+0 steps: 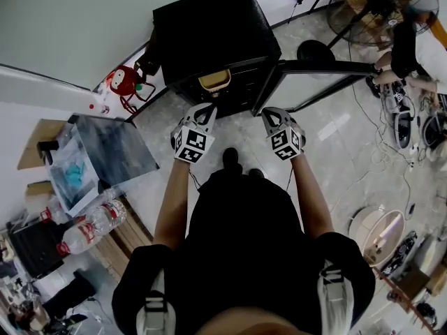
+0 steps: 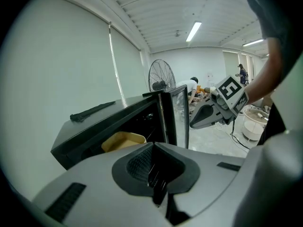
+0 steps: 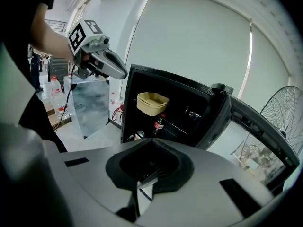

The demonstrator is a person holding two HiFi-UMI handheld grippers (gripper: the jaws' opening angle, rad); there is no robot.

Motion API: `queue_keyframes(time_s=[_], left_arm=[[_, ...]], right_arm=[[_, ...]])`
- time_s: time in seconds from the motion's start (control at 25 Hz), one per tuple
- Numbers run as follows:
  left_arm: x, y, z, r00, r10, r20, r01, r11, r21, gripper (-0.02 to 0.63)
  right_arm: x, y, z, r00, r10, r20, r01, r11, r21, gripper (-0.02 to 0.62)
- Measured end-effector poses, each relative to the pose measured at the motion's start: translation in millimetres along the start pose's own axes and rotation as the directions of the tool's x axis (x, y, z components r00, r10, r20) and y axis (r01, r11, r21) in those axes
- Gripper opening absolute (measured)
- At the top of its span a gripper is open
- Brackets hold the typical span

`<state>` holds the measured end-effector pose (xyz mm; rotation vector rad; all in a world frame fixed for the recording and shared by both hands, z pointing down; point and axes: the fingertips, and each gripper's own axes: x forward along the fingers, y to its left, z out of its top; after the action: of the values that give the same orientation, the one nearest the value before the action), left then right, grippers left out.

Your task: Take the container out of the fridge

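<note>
A small black fridge point(image 1: 209, 26) stands on the floor ahead of me, its door point(image 1: 314, 67) swung open to the right. On its upper shelf sits a pale yellow container point(image 1: 214, 80), also seen in the left gripper view point(image 2: 122, 141) and the right gripper view point(image 3: 152, 103). My left gripper point(image 1: 204, 110) hovers just in front of the opening, below the container, shut and empty. My right gripper point(image 1: 271, 112) hangs beside it near the door's hinge side, also shut with nothing held. Neither touches the container.
Inside the fridge a cola bottle point(image 3: 158, 124) and cans point(image 3: 137, 135) stand on lower shelves. A standing fan point(image 1: 380, 5) is behind the door. A glossy-topped table point(image 1: 112, 149), water bottles point(image 1: 91, 225) and a red toy point(image 1: 124, 81) lie to the left. A person point(image 1: 408, 47) and cables are at right.
</note>
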<state>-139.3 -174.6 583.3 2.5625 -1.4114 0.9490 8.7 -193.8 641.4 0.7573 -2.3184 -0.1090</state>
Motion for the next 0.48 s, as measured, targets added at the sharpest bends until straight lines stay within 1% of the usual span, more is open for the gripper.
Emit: queue_keyframes(time_s=[0.48], left_arm=[[20.7, 12.9, -3.2, 0.997, -0.077, 0.007, 0.077, 0.996, 0.044, 0.021]], right_arm=[[8.1, -4.4, -4.1, 0.997, -0.065, -0.036, 0.067, 0.996, 0.058, -0.002]])
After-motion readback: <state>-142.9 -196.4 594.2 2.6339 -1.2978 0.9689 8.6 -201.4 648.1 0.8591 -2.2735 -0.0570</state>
